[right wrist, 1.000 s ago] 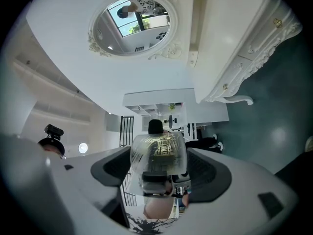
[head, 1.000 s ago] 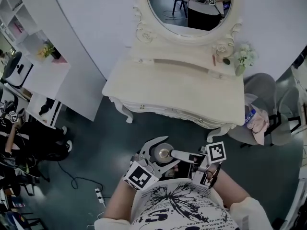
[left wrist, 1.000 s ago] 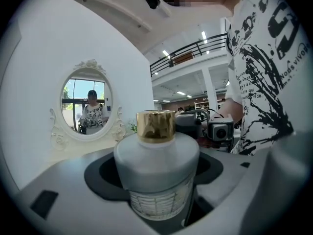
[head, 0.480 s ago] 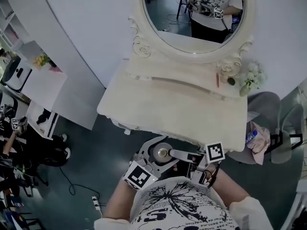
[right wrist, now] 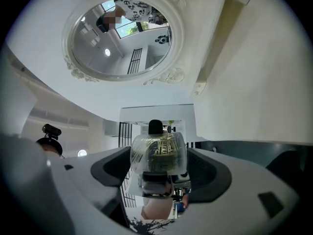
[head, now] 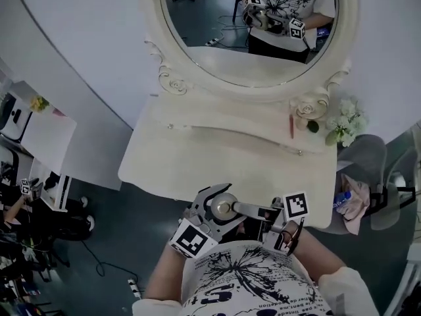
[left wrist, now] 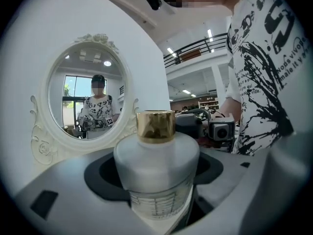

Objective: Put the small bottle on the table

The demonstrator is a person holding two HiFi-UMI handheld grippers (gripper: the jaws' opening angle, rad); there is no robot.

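Note:
My left gripper [head: 219, 207] is held near the person's chest, at the front edge of the white dressing table [head: 217, 157]. It is shut on a frosted white bottle with a gold cap [left wrist: 156, 155]; the cap [head: 223, 209] shows from above. My right gripper [head: 248, 211] is close beside it on the right and points towards it. In the right gripper view its jaws are shut on a small clear bottle with a black cap [right wrist: 157, 153]. That bottle is hidden in the head view.
An oval mirror [head: 250, 31] stands at the back of the table. White flowers [head: 345, 127], a round ornament [head: 304, 110] and a thin pink stick [head: 291, 125] sit at the back right. A grey chair [head: 365, 176] with a cloth stands to the right.
The table and mirror have come closer, and the table's front edge now lies at the grippers. Both grippers keep the same hold and pose.

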